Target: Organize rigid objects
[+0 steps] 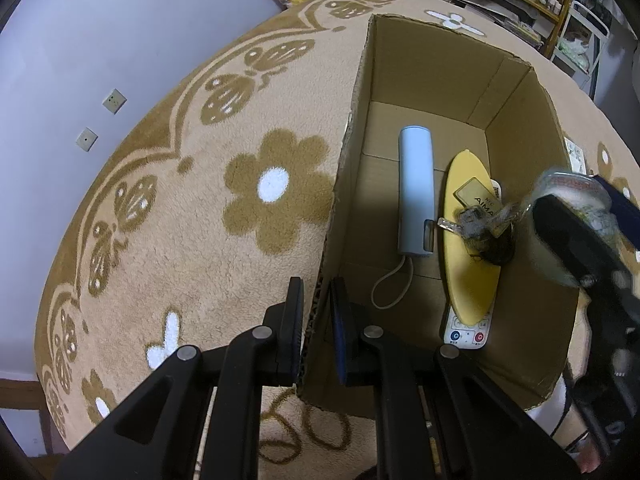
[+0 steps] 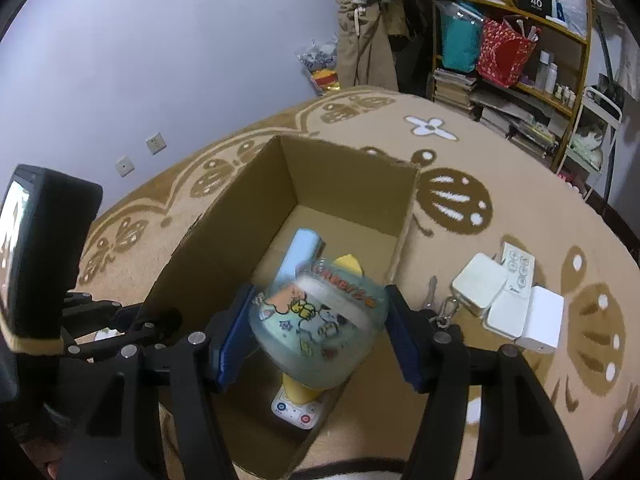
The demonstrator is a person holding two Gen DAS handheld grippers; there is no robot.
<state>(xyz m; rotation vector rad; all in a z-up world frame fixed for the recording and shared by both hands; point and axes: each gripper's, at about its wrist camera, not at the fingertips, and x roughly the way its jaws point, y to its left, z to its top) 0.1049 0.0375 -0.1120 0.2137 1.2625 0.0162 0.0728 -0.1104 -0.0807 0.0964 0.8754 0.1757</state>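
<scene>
My left gripper (image 1: 317, 285) is shut on the near wall of an open cardboard box (image 1: 440, 64), one finger inside and one outside. Over the box, my right gripper (image 2: 319, 300) is shut on a see-through teal container (image 2: 316, 332) with cartoon stickers and a white handle; the container looks blurred and tilted. From the left wrist view that container (image 1: 560, 200) hangs at the box's right wall. Inside the box lie a pale blue cylinder with a cord (image 1: 416, 188), a yellow oval piece (image 1: 472, 280), a white remote (image 1: 466, 336) and a bunch of keys (image 1: 480, 226).
On the tan flowered rug (image 2: 500, 168) right of the box lie white boxes (image 2: 478, 288), a small remote (image 2: 518, 266) and a carabiner with keys (image 2: 444, 312). Shelves (image 2: 520, 80) crowded with bags and books stand against the back wall.
</scene>
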